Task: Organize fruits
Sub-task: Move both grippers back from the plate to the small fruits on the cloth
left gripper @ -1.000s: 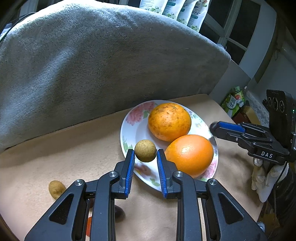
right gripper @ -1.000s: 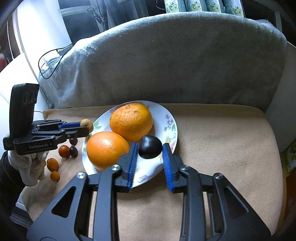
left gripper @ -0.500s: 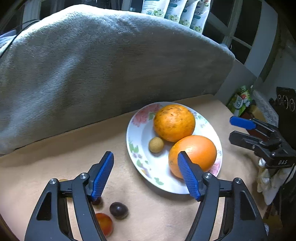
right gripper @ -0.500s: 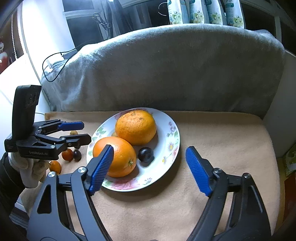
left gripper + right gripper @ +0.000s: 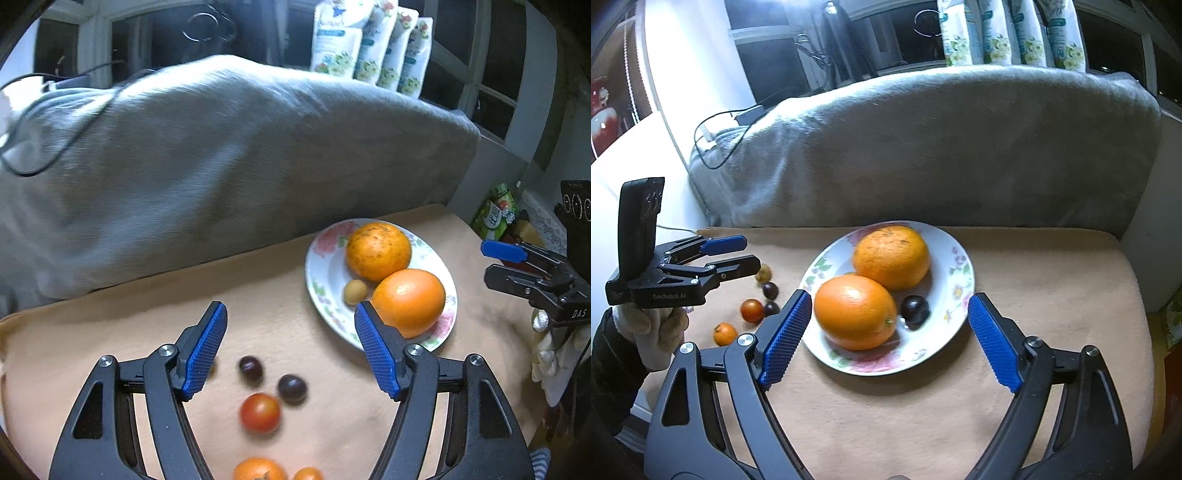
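My left gripper [image 5: 290, 345] hangs released above the tan tabletop [image 5: 147, 332], nothing between its blue pads; its side reads "GenRobot.AI" in the right wrist view. My right gripper [image 5: 886, 338] has just been opening and stands wide and empty over the near rim of the floral plate [image 5: 956, 295]; in the left wrist view I read "DAS" on its body.

On the plate sit a speckled orange [image 5: 891, 256], a smooth orange [image 5: 855, 312] touching it, and a dark plum [image 5: 915, 309] just beside both. The left wrist view also shows a small tan fruit [image 5: 355, 291] on the plate, tucked against the two oranges.

Off the plate, between my left pads, lie two dark fruits [image 5: 251, 368], a red tomato [image 5: 259, 412] and two small orange fruits [image 5: 258, 469] at the frame's bottom.

Behind the grey blanket [image 5: 923, 147] stand white pouches [image 5: 1012, 33] with green-and-yellow flower prints; their lettering is too blurred to read.
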`<state>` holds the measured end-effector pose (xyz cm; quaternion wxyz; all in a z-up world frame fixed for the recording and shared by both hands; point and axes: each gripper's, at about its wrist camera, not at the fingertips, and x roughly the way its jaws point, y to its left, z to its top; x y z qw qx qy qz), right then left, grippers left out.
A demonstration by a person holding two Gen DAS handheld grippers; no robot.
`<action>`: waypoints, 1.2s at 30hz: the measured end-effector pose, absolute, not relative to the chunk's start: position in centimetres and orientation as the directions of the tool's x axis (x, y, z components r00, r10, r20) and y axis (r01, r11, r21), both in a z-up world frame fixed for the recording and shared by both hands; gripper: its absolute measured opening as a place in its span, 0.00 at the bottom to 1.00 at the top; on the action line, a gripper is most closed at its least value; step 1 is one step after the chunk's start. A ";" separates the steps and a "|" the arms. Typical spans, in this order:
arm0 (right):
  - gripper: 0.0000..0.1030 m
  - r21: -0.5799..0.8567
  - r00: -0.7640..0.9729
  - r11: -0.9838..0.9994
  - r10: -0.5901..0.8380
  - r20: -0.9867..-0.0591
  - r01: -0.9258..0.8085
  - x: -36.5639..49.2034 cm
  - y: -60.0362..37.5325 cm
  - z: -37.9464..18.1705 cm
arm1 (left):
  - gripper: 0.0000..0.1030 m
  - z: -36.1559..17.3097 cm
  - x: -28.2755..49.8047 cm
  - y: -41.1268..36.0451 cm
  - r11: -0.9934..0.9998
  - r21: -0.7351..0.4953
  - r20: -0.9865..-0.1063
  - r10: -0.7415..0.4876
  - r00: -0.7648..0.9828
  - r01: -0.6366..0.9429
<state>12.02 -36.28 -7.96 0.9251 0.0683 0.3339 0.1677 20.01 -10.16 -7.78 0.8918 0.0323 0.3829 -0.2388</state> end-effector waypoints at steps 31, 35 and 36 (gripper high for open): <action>0.79 0.226 0.548 0.816 0.534 -0.643 -0.531 13.4 -23.1 -8.4 | 0.68 -10.2 10.2 -1.1 0.925 -0.224 -0.692 -0.373 0.618 0.307; 0.69 0.234 0.511 0.800 0.547 -0.663 -0.553 13.9 -21.7 -9.1 | 0.64 -10.8 9.8 -1.2 0.919 -0.239 -0.696 -0.388 0.604 0.315; 0.67 0.232 0.504 0.797 0.547 -0.669 -0.557 13.9 -21.4 -9.2 | 0.63 -10.9 9.7 -1.3 0.915 -0.247 -0.696 -0.396 0.599 0.318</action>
